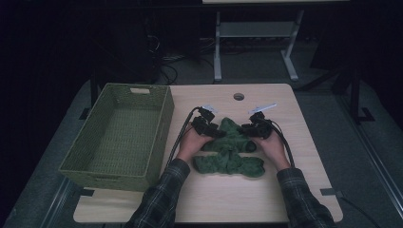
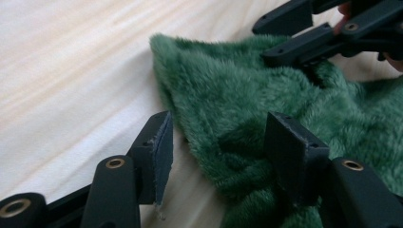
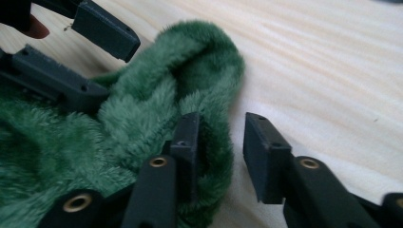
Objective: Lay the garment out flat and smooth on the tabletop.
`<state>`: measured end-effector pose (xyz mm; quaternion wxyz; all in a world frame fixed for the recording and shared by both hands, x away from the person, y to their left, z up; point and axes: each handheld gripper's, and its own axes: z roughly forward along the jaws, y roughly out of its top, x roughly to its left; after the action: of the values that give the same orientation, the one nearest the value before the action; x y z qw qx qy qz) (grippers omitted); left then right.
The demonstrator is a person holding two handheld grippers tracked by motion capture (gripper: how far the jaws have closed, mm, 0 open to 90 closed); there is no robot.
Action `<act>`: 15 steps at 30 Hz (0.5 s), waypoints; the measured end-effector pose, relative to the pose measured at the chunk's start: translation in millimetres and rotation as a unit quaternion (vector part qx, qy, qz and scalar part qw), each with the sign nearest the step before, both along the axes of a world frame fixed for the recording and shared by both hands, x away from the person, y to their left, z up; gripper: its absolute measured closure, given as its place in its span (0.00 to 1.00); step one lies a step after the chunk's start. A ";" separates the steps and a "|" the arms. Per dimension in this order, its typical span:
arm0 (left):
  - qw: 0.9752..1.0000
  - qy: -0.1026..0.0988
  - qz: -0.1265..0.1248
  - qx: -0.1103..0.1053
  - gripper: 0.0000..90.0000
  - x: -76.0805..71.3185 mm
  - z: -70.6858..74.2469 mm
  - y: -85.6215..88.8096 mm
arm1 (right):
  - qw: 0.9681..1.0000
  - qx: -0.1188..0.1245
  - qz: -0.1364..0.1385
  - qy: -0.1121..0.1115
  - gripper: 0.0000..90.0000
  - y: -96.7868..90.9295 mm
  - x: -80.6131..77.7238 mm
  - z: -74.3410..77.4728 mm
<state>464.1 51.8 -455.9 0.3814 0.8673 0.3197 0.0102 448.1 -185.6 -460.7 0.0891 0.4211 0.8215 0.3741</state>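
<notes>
A crumpled green fleece cloth (image 1: 229, 153) lies on the wooden table (image 1: 228, 204), with a gripper at each side of its far end. My left gripper (image 1: 219, 134) comes in from the left. In the left gripper view the cloth's edge (image 2: 228, 95) sits between the jaws of that gripper (image 2: 221, 137); the left pad (image 2: 164, 142) stands off the fabric. My right gripper (image 1: 244, 129) comes in from the right. Its jaws (image 3: 222, 130) straddle the folded rim of the cloth (image 3: 157, 95), one pad against the fleece and the other clear of it. Each gripper view also shows the other gripper's jaws.
A green woven basket (image 1: 164, 118) stands on the left of the table with nothing in it. A round cable hole (image 1: 238, 96) sits near the table's far edge. Bare wood lies in front of the cloth and to its right. Table legs and cables show beyond.
</notes>
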 end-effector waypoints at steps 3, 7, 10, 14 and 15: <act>1.000 0.004 -0.010 0.014 0.50 0.5 -3.8 -3.5 | 1.000 -0.001 0.006 0.008 0.87 1.0 -0.4 -2.6; 0.999 0.006 -0.023 0.024 0.63 0.1 -3.4 -6.5 | 1.000 -0.010 0.020 0.008 0.95 3.1 -2.3 -2.9; 0.999 0.007 -0.027 0.028 0.81 -0.1 -2.0 -5.9 | 1.000 -0.011 0.023 0.004 0.96 3.0 -4.5 -0.1; 0.999 0.000 -0.028 0.026 0.96 -2.9 3.5 -2.2 | 1.000 -0.009 0.025 -0.008 0.96 1.4 -8.1 6.7; 0.999 -0.006 -0.026 0.028 0.97 -3.5 6.3 -0.2 | 1.000 -0.008 0.026 -0.013 0.96 0.6 -8.8 8.4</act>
<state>460.5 51.6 -449.6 0.3589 0.8855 0.2949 0.0144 439.3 -185.0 -452.3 0.0932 0.3943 0.8338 0.3750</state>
